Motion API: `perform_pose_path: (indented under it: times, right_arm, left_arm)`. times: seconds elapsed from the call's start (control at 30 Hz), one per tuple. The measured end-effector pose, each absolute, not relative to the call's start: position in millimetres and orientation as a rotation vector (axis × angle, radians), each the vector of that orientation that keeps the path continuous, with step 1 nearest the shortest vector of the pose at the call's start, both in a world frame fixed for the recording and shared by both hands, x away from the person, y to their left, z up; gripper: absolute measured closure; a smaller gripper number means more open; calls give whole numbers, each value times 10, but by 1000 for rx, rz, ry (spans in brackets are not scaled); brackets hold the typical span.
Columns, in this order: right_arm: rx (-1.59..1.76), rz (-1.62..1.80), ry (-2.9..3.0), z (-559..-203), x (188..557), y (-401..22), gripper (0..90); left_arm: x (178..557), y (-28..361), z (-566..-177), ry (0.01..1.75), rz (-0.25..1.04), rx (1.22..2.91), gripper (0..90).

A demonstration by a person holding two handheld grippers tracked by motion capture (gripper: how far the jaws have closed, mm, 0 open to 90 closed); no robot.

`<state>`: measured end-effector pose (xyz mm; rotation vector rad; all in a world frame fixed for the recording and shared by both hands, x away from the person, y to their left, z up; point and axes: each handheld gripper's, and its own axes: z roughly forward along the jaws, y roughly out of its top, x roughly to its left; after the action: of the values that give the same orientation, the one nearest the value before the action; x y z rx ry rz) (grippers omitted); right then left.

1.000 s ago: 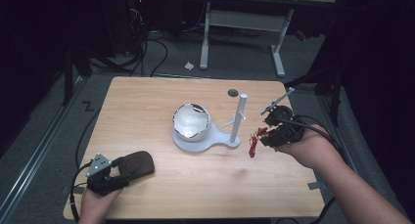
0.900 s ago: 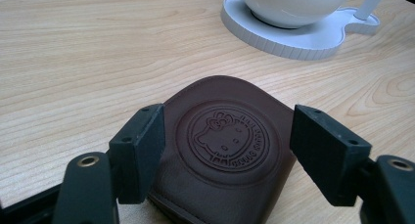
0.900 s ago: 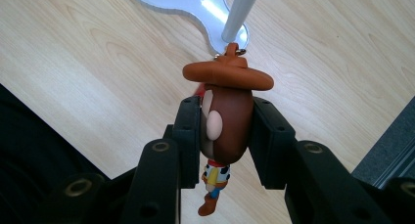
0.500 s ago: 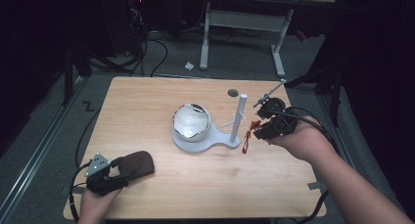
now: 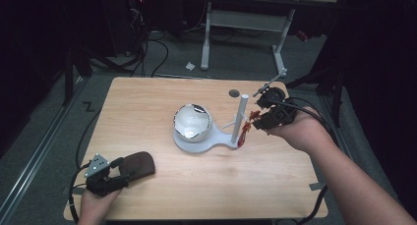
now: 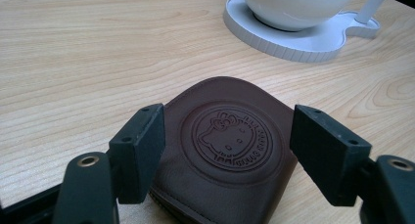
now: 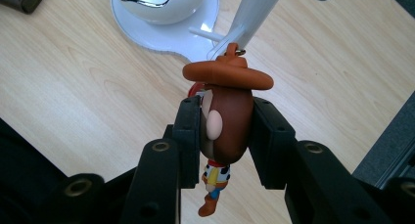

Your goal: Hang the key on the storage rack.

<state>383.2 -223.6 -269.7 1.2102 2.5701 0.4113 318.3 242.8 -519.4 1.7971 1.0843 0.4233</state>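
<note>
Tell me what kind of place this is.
Probably a lab or recording workspace, not a home: a bare wooden table on grey carpet, cables trailing across the floor, and an adjustable desk frame behind in a dark room.

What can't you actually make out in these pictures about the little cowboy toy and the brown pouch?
- Cowboy figure, right gripper view: its face is turned away; the hand-held gripper's pads cover its sides.
- Its ring against the white post: whether hooked on, too small to tell.
- Brown pouch, left gripper view: near end cut off by the bottom edge.
- High view: figure too small.
</note>
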Motion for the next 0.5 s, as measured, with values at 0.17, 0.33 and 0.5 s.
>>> perform_pose_path:
  times: [0.17,0.33,0.5]
  right_arm:
    - [1230,417,2554,-2657,3862,-2213,675]
    - [1215,420,2553,-2662,3906,-2209,675]
    - [1212,418,2557,-2672,3937,-2199,675]
  left_arm:
    - [3184,2429,-5192,1083,424,1797,295]
    - [3184,2433,-5192,1084,423,1796,295]
    - [3184,2434,-5194,1085,422,1796,295]
